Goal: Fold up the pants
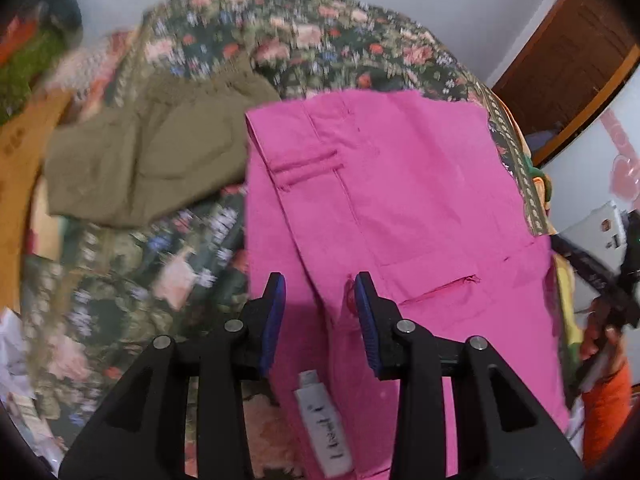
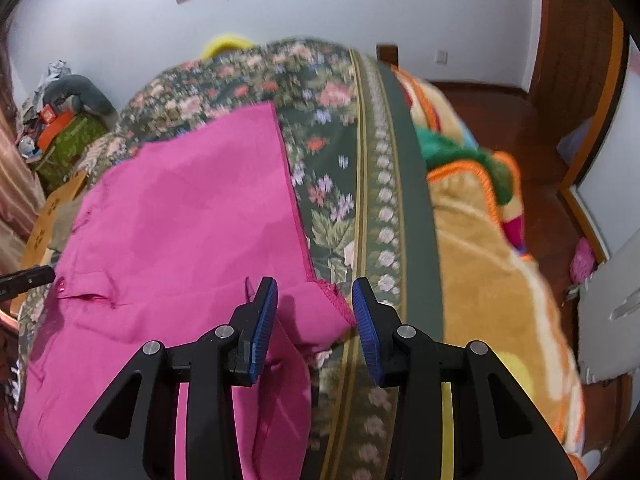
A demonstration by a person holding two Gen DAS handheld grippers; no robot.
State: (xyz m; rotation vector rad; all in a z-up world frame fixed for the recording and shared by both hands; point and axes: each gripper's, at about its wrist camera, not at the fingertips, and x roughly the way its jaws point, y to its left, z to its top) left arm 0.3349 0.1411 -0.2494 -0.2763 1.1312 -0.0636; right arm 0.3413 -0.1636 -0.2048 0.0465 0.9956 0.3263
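Bright pink pants (image 1: 400, 184) lie folded flat on a floral bedspread (image 1: 300, 40), with pocket slits showing and a white label (image 1: 324, 428) at the near edge. My left gripper (image 1: 320, 284) hovers over the near part of the pants, open, with the fabric lying loose below its blue pads. In the right wrist view the pink pants (image 2: 192, 208) spread to the left, and a stitched corner of them lies under my right gripper (image 2: 315, 286). That gripper is also open, its pads apart and not pressing the cloth.
An olive-brown garment (image 1: 152, 152) lies folded to the left of the pants. A tan and orange blanket (image 2: 480, 260) hangs off the bed's right side above a wooden floor (image 2: 552, 140). A cardboard box (image 1: 20, 160) and clutter stand at the far left.
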